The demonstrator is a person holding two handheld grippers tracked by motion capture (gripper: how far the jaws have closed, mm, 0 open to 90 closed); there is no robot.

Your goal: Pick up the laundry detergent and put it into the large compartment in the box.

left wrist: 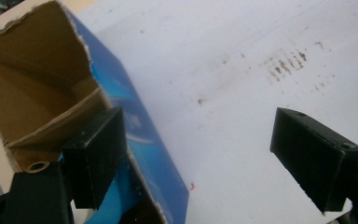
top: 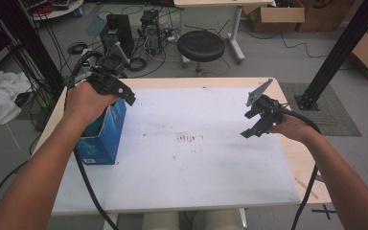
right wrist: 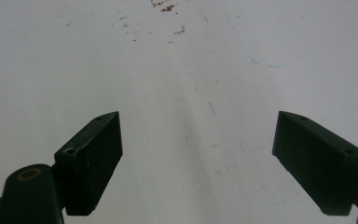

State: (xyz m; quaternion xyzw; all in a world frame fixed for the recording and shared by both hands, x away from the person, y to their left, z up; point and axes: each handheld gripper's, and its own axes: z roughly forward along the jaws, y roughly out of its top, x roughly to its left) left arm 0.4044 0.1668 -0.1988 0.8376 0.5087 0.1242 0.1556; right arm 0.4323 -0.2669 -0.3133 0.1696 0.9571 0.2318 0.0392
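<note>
Left jaws: the left gripper (left wrist: pixel 200 158) stands wide, nothing pressed between the pads — its near jaw hangs over the torn rim of the blue box (left wrist: pixel 135 140), the other over bare white sheet.
Right jaws: the right gripper (right wrist: pixel 198 161) is wide too and holds nothing, poised above the white sheet (right wrist: pixel 191 70).
Blue box: it stands upright at the left edge of the desk (top: pixel 287 100), open top up, brown cardboard inside; in the high view the left hand (top: pixel 87 101) and left gripper (top: pixel 117 88) hover right over the blue box (top: pixel 106 139). Whether anything lies inside I cannot tell.
Step in hand: by my reading the left gripper is working at the box's mouth, free of the wall — either about to take the rim or just clear of it.
Next move: to grip, one jaw must go inside the wall and one outside, then close on the thin card; the ragged edge may bend.
Right side: the right gripper (top: pixel 258 117) waits well apart near the right edge.
Edges: the box sits close to the desk's left border — a push leftward could tip it off.
Open room: the middle of the sheet is free save for small brown specks (top: pixel 187 138), so both hands can move there.
</note>
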